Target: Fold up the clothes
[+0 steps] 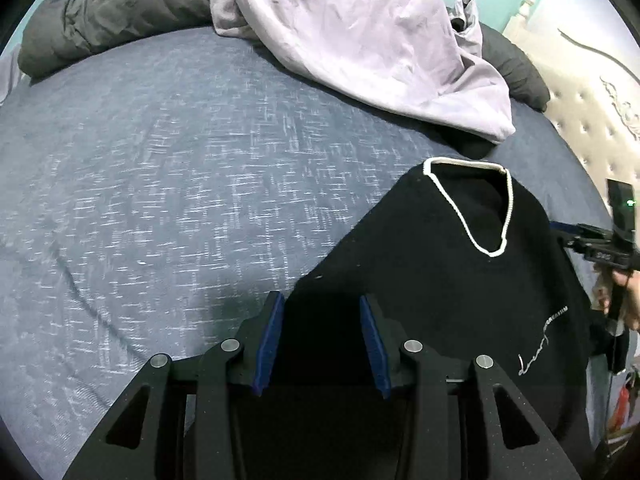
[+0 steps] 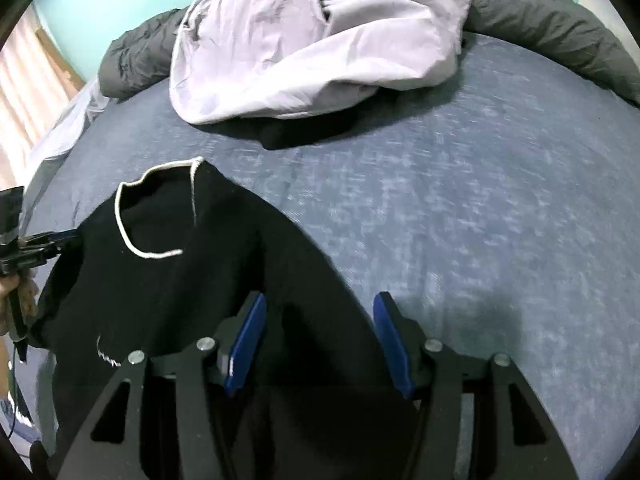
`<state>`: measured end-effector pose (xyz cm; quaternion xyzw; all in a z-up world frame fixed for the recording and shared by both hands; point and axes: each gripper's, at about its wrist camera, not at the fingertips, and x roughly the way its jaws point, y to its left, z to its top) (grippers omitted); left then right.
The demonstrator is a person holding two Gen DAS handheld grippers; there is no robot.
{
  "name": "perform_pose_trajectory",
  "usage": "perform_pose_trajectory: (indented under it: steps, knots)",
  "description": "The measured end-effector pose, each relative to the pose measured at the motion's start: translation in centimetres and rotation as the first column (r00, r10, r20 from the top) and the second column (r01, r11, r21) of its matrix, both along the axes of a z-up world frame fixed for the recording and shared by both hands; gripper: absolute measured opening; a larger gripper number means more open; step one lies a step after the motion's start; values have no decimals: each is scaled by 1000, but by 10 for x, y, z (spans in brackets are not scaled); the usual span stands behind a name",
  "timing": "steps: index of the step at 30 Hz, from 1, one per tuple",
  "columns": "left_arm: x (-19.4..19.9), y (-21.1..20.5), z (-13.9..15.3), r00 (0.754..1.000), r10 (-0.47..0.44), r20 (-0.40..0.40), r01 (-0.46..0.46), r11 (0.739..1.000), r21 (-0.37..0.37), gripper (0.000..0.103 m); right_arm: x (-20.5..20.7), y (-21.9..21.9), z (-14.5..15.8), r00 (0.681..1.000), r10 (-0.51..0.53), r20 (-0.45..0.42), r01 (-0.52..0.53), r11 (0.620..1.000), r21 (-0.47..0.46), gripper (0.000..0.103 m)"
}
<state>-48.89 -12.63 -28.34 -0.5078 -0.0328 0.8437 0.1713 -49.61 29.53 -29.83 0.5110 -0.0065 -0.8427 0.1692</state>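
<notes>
A black top (image 1: 460,280) with a white-trimmed V neck (image 1: 476,204) lies on the blue bedcover, collar away from me. My left gripper (image 1: 322,304) is open, its blue pads straddling the garment's left edge low over the fabric. In the right wrist view the same black top (image 2: 180,280) lies left of centre. My right gripper (image 2: 320,304) is open over the garment's right edge. Each gripper shows at the side of the other's view: the right gripper (image 1: 560,230) and the left gripper (image 2: 68,236).
A crumpled lilac garment (image 1: 360,40) lies at the back of the bed, over a dark grey duvet (image 1: 112,12). The blue bedcover (image 1: 180,160) spreads left. A tufted cream headboard (image 1: 592,120) stands at the right.
</notes>
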Motion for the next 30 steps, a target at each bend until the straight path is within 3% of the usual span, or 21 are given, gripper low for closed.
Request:
perform_pose_trajectory:
  steps: [1,4,6,8,17,23,30]
  knots:
    - [0,1,-1,1000,-5,0,5,1000,3,40,-4,-3,-3,1000,8,3,-8,1000,11,57]
    - [0,3,-6,1000,-7,12,7,1000,10,23,-10,-13,-13,999,34,20,-35,999,37,54]
    - [3,5,-6,1000,-12,0,12,1000,-10,13,-9,-19,-16,999,36,16,-37,997,67,39]
    - [6,7,-2,1000,-20,-20,19,999,-28,12,-6,-24,-15,999,36,2,-36,994,103,12]
    - [13,17,50,990,-42,-132,24,991,-131,10,13,-14,26,990,12,-141,13,984,177,5]
    - [-9,17,82,987,-22,-158,1,992,-130,9,5,2,64,979,-23,-205,62,980,188,5]
    - [-53,22,86,990,-8,-143,-12,990,-141,9,-31,19,92,970,-60,-237,106,977,187,5]
